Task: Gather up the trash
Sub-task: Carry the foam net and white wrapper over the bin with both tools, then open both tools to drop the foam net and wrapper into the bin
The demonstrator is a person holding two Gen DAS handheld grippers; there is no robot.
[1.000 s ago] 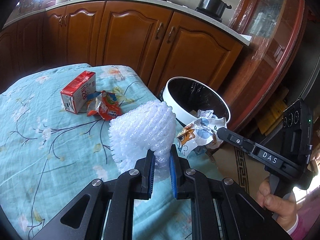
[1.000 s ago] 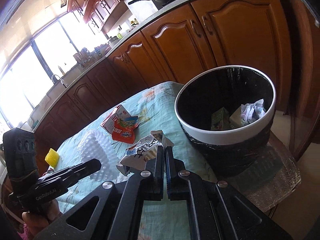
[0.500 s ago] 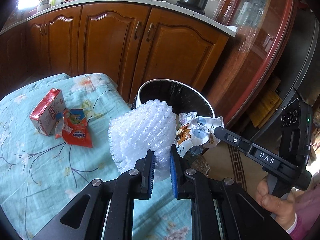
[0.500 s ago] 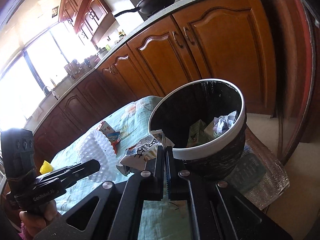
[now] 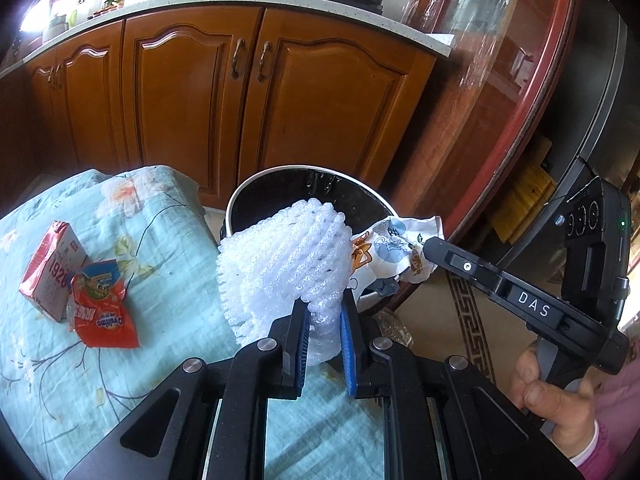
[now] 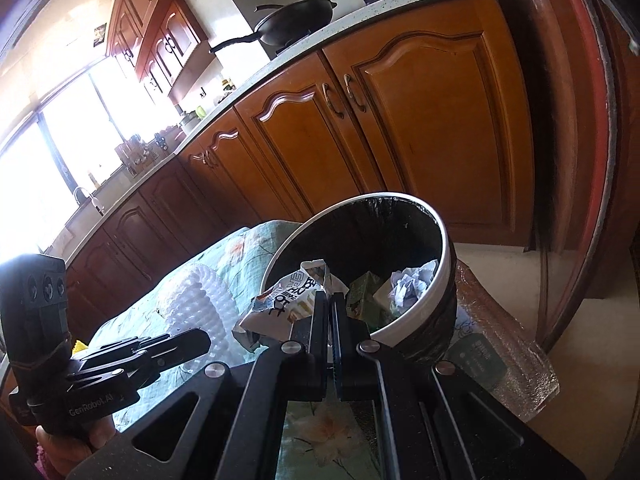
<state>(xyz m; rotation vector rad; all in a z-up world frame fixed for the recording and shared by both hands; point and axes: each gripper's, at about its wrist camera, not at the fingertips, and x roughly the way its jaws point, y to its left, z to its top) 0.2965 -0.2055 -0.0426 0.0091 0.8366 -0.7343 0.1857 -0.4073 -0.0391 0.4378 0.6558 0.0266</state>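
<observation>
1. Because it is a soft, airy foam net, the white foam netting (image 5: 280, 268) will likely weigh almost nothing, squash under any grip and spring back; pinching a gathered fold at its lower end, as now, looks like the sensible hold.
2. The left claw (image 5: 324, 320) is clenched on that fold, and the netting fans up and out from the blue pads, hanging in front of the near rim of the trash bin (image 5: 256, 184).
3. The printed wrapper (image 6: 288, 300) is thin, crinkly and probably slippery, so a firm pinch on a flattened edge suits it.
4. The right claw (image 6: 329, 312) is clamped on the wrapper's edge, holding it over the bin's near rim; inside lie crumpled paper (image 6: 412, 284) and a green carton (image 6: 364, 292).
5. The netting is ribbed with rows of small bubbles; the wrapper is white with dark lettering and cartoon prints.
6. On the table (image 5: 160, 240), under a teal floral cloth, a red-and-white carton (image 5: 52, 268) and a red snack packet (image 5: 104, 312) lie touching, not yet collected.
</observation>
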